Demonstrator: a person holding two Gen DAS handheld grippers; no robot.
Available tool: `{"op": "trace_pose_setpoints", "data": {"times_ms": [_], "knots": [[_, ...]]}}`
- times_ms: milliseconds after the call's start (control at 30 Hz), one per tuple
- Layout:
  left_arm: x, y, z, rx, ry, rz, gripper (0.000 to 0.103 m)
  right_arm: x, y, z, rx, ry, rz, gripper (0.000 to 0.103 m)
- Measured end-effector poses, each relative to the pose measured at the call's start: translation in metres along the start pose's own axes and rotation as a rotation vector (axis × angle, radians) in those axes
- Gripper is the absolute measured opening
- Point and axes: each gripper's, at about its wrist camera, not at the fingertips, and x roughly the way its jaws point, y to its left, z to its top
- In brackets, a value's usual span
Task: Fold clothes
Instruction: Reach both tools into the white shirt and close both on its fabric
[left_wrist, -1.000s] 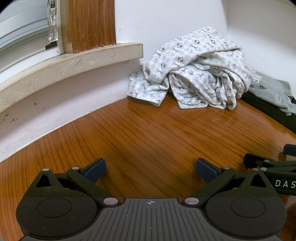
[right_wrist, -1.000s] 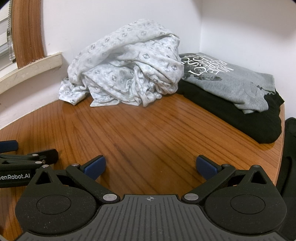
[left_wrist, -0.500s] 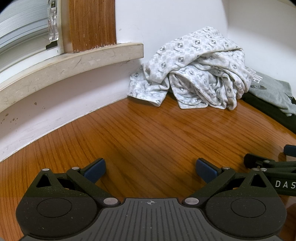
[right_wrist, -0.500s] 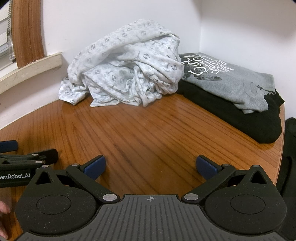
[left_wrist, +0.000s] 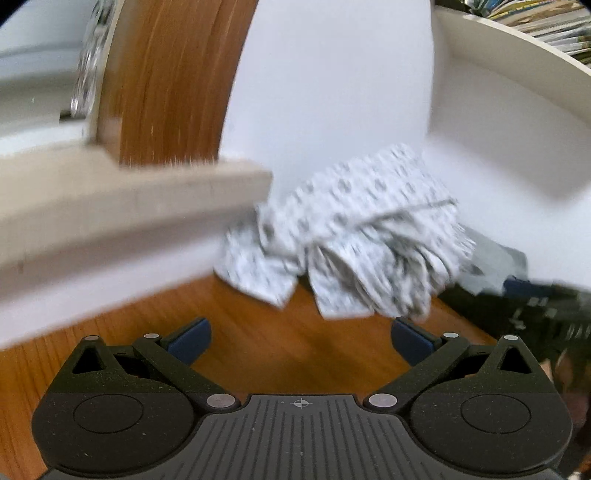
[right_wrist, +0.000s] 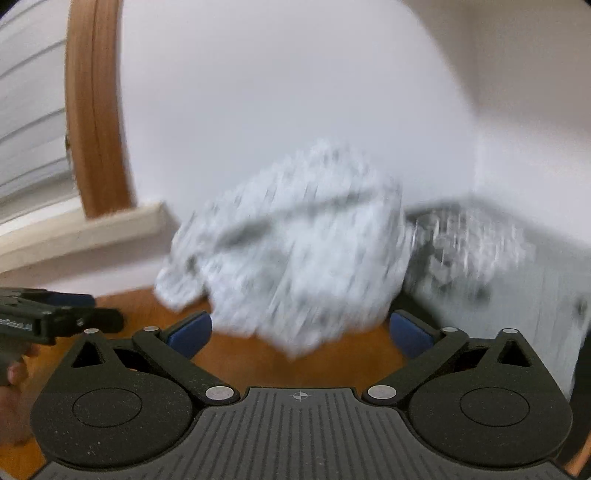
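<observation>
Crumpled patterned cloth heap (left_wrist: 354, 236) — wood tabletop (left_wrist: 258, 332)

Black claw (left_wrist: 301, 341) with blue pads (left_wrist: 190, 338), silver screws, ribbed base

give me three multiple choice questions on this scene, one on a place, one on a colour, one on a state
1. Where does the crumpled patterned garment lie?
A. at the back of the wooden table, against the wall
B. on the window sill
C. between the left gripper's fingers

2. What colour are the pads on the gripper fingers?
A. red
B. blue
C. white

3. How do the left gripper and right gripper stand?
A. both shut on cloth
B. left open, right shut
C. both open and holding nothing

Answers:
1. A, the heap rests on the wooden table at the foot of the white wall, beyond both grippers.
2. B, both wrist views show blue pads at the fingertips.
3. C, each view shows a wide gap between the fingers with only table and cloth farther off behind it.
</observation>
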Motion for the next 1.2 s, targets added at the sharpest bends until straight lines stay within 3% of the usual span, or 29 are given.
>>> {"op": "trace_pose_setpoints", "data": {"times_ms": [133,233,433,533,667,800,900,933,1100,1200], "knots": [[0.01,0.012,0.003,-0.056,-0.003,-0.018,0.103,0.025,-0.016,0.029,-0.151,-0.024,0.011,0.077],[0.013,0.01,0.0,-0.043,-0.002,-0.012,0.101,0.045,-0.027,0.048,-0.23,-0.017,0.056,0.064],[0.014,0.006,0.0,-0.021,-0.014,0.002,0.101,0.07,-0.027,0.061,-0.459,-0.024,0.065,0.061],[0.014,0.008,0.0,-0.026,-0.019,0.013,0.101,0.081,-0.03,0.068,-0.487,-0.054,0.039,0.061],[0.015,0.012,-0.003,-0.025,-0.018,0.015,0.101,0.078,-0.039,0.077,-0.423,-0.149,0.022,0.063],[0.022,0.01,0.003,0.0,-0.012,0.021,0.102,0.097,-0.043,0.07,-0.425,-0.05,0.016,0.064],[0.025,0.005,0.012,0.022,-0.032,0.015,0.102,0.1,-0.05,0.065,-0.38,-0.025,0.055,0.035],[0.024,0.002,0.014,0.03,-0.042,0.013,0.102,0.097,-0.052,0.064,-0.354,-0.028,0.078,0.03],[0.024,-0.013,0.027,0.083,-0.091,0.006,0.101,0.077,-0.06,0.059,-0.279,-0.036,0.179,0.02],[0.029,-0.03,0.036,0.171,-0.116,0.008,0.1,0.06,-0.063,0.057,-0.233,-0.044,0.244,0.015]]}}
